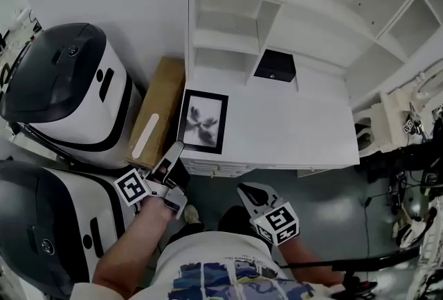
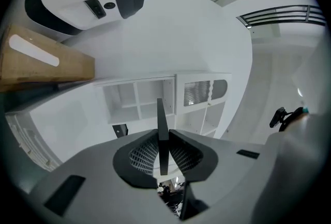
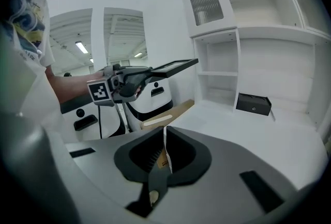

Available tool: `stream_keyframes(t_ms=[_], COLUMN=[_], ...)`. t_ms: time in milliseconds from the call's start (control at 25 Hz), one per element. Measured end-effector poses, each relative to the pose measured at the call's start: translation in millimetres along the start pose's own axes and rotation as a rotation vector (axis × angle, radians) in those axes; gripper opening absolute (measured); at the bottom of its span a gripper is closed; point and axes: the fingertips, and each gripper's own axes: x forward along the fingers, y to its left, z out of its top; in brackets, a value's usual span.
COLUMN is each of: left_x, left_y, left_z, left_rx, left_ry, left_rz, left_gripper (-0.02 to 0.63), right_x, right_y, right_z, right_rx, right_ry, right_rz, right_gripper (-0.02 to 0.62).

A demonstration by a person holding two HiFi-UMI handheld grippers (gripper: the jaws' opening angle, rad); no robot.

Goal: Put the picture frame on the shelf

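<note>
The picture frame is black with a dark flower print. It hangs flat over the left end of the white desk top. My left gripper is shut on the frame's near left corner. In the left gripper view the frame stands edge-on between the jaws of my left gripper, with the white shelf unit behind. The shelf unit has open cubbies at the desk's back. My right gripper hovers below the desk's front edge. In its own view my right gripper is shut on a thin white tag.
A small black box sits on the desk by the cubbies. A cardboard box leans left of the desk. Two large white and black machines stand at the left. More white shelving runs to the right.
</note>
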Motion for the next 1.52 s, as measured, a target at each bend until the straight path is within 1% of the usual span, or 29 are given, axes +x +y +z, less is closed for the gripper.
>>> stream_keyframes(t_ms=[120,240,480,680,920,1240,1360,1520], left_x=[21,49,108,150,193,255,273,288], left_y=[8,13,7,7,20,37,49,69], left_z=[20,36,60,68,78,95,103,116], left_rx=[-0.005,0.003,0.012,0.021,0.029,0.071,0.088,0.109], left_ry=[-0.003,-0.005,-0.031,-0.041,-0.058,-0.08,-0.087,-0.101], left_rz=[-0.016,-0.025,-0.04,-0.031,-0.004,0.031,0.057,0.116], left_gripper=[0.071,0.071,0.071,0.071,0.071,0.071,0.071,0.071], right_x=[7,16,32,36,40,47,51,54], right_y=[-4,-20,-51,-89,-123,-163,-173,-184], right_z=[1,6,35,52,53,55,55,55], right_rx=[0.005,0.023,0.004,-0.002,0.014,0.031,0.037,0.044], right_ry=[0.026,0.026,-0.001,-0.022,-0.022,-0.025,-0.027,-0.023], right_rz=[-0.017,-0.038,0.0,0.002,0.012,0.036,0.049,0.065], right_gripper=[0.037,0.037,0.035,0.035,0.035,0.035,0.035,0.035])
